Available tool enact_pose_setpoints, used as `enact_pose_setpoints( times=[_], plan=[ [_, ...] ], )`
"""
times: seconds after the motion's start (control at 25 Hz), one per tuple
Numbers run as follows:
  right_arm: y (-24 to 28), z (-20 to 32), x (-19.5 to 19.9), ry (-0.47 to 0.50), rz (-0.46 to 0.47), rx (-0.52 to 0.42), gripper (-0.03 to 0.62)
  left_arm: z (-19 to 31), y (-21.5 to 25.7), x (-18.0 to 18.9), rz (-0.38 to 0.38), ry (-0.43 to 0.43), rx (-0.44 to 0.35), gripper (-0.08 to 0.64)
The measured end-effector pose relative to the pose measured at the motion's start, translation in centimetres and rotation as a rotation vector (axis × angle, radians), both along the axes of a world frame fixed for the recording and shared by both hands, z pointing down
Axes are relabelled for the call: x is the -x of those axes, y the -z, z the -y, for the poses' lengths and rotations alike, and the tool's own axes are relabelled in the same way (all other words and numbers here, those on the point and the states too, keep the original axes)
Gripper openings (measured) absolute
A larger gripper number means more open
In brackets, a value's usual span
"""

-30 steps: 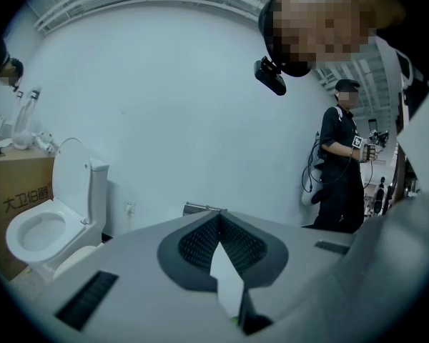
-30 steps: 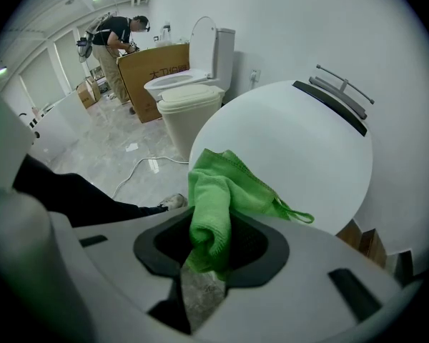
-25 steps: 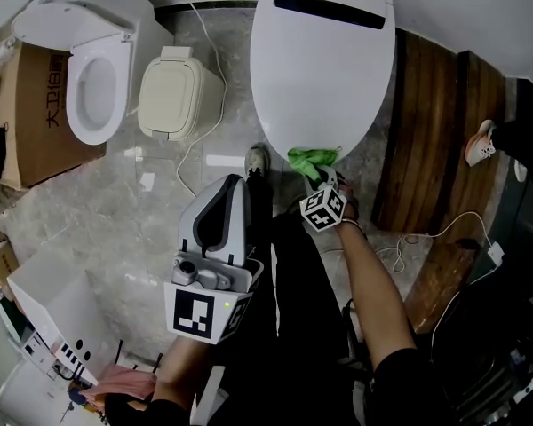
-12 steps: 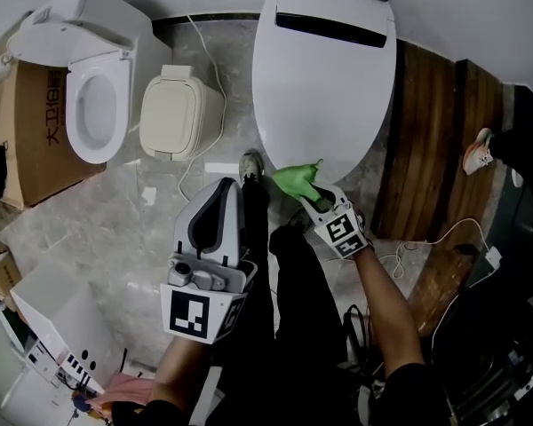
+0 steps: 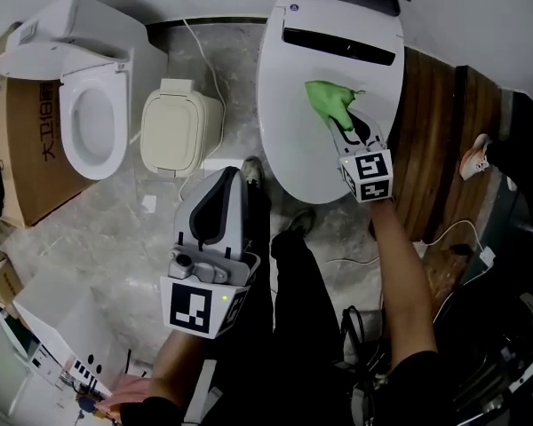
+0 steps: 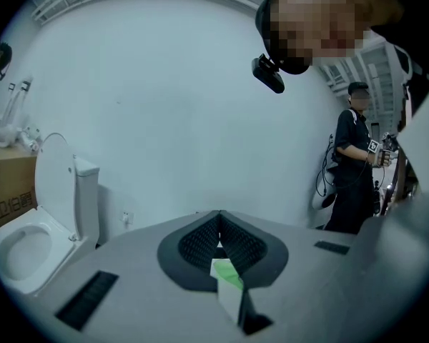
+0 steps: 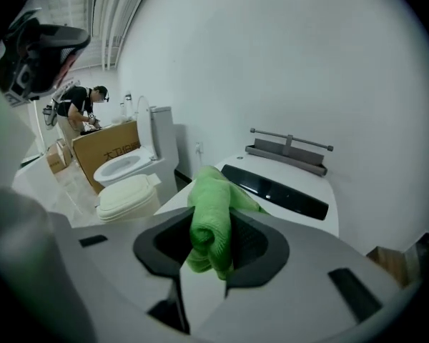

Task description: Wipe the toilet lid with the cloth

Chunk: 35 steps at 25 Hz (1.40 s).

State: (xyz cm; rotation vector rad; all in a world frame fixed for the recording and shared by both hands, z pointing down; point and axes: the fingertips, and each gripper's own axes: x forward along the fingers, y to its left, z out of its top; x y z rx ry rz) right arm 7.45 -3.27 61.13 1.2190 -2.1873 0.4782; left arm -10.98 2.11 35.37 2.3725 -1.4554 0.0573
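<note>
Cloth sits on the lid, toward its back end just below the dark panel. Your right gripper has its fingers clamped on the cloth. Your left gripper is off the lid, fingers closed, nothing between them.

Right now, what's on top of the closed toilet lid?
The green cloth, clamped in the right gripper, sits on the lid's upper half, just below the black strip. The lid surface under the cloth is covered, and the closed lid hides the bowl.
</note>
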Motion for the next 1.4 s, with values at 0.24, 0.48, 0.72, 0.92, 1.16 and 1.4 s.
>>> enact_pose_setpoints(
  times=[0.24, 0.48, 0.72, 0.92, 1.16, 1.4],
  plan=[
    [-1.1, 6.7, -0.8, -0.043, -0.077, -0.008, 0.13, 3.1, -1.1, 1.3, 0.005, -0.02, 0.022, 0.009],
    [-3.3, 10.4, -0.9, -0.078, -0.12, 0.032, 0.13, 5.9, -2.0, 2.1, -0.003, -0.027, 0.042, 0.009],
    [-6.0, 12.3, -1.3, -0.076, -0.176, 0.087, 0.13, 7.6, -2.2, 1.9, -0.011, -0.044, 0.045, 0.009],
    [-8.6, 12.4, -0.3, -0.047, -0.199, 0.183, 0.13, 8.4, -2.6, 2.6, -0.008, -0.043, 0.056, 0.009],
    [-9.0, 12.3, 0.3, -0.026, -0.184, 0.196, 0.13, 8.4, -3.0, 2.9, -0.009, -0.03, 0.058, 0.009],
    [-9.6, 9.7, 2.1, 0.093, -0.234, 0.206, 0.13, 7.4, -3.1, 3.0, -0.017, -0.017, 0.068, 0.009]
  ],
)
